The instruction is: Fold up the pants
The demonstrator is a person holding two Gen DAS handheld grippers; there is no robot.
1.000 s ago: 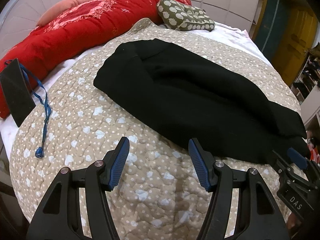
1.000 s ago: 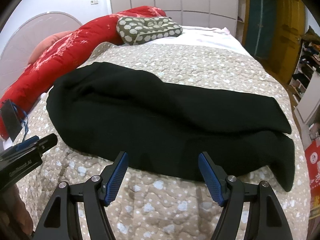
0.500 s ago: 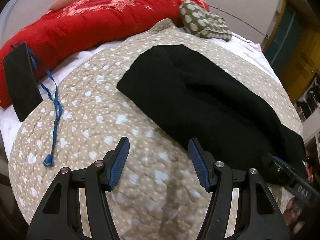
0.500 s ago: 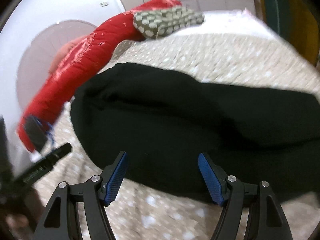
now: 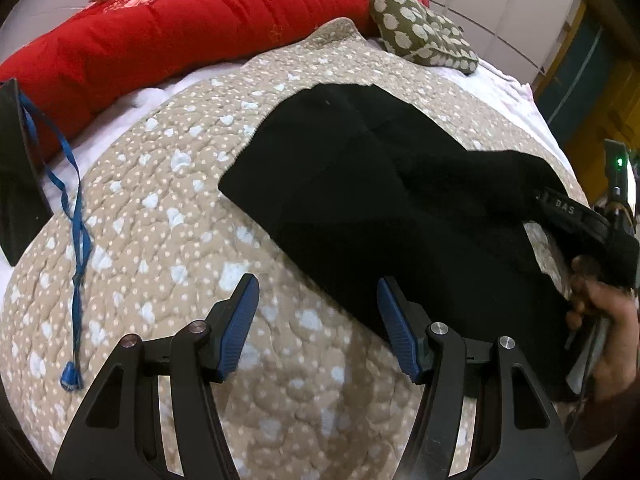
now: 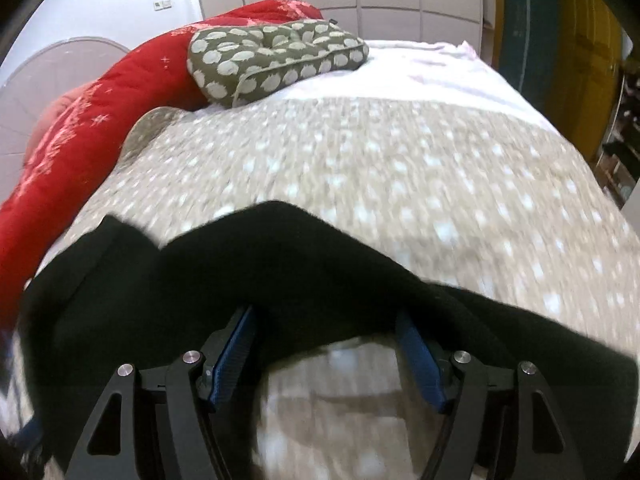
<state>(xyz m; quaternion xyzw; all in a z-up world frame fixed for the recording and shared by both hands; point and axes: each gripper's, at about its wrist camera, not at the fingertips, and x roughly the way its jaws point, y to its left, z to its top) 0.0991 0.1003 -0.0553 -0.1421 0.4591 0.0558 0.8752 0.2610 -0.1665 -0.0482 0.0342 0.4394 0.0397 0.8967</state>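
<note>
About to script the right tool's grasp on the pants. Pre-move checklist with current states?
1. Right tool open: ok, jaws spread wide.
2. Pants edge between its fingers: cannot tell; black cloth drapes across both fingertips, view is blurred.
3. Left tool open and empty: ok, it hovers over the quilt with the pants hem near its right finger.
4. Pants lying flat: not ok, a fold is lifted near the right tool.
5. Blue lanyard off the pants: ok, far left on the quilt.
6. Dotted cushion apart from the pants: ok.
</note>
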